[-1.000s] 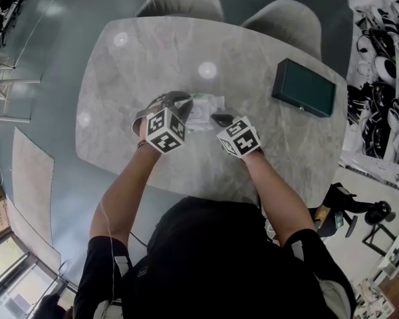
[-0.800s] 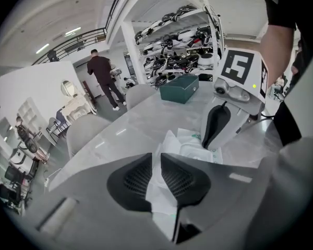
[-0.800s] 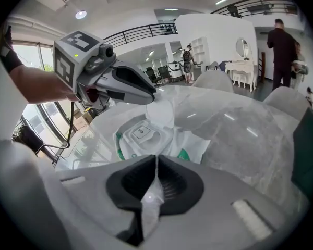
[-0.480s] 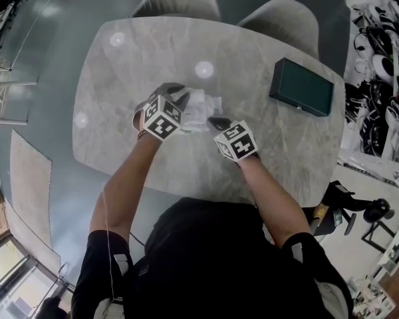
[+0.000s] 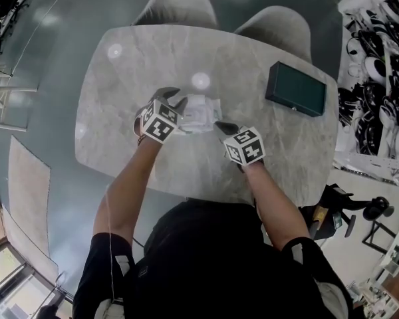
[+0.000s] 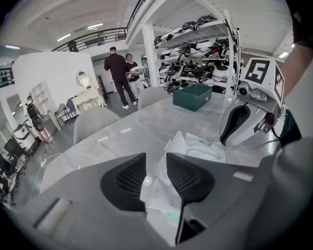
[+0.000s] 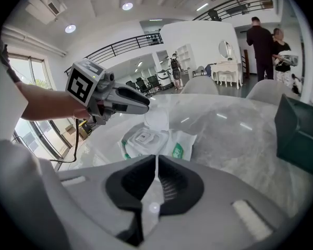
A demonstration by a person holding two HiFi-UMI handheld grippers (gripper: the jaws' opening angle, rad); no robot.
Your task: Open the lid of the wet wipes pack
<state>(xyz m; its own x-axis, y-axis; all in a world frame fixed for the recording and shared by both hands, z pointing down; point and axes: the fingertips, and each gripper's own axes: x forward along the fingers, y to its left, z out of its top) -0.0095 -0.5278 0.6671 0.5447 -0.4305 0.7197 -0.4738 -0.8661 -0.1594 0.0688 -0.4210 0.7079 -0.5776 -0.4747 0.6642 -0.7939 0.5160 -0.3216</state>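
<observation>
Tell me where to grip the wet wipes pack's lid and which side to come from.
Pinch the lid by its free top edge, probably from above. It stands flipped up from the wet wipes pack, hinged along its bottom, so it is a thin upright flap: one pad on each face.

Open showroom-like hall: mezzanine railing [image 6: 96,34], gear-stacked shelves [image 6: 198,61], marble table [image 5: 186,48].

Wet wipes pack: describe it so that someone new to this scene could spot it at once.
On the marble table, look at the middle, well left of the dark green box near the far right corner. The wet wipes pack lies there: a soft white pouch with green print. Its flip lid stands open, and it is the only soft, crinkled thing on the table.
</observation>
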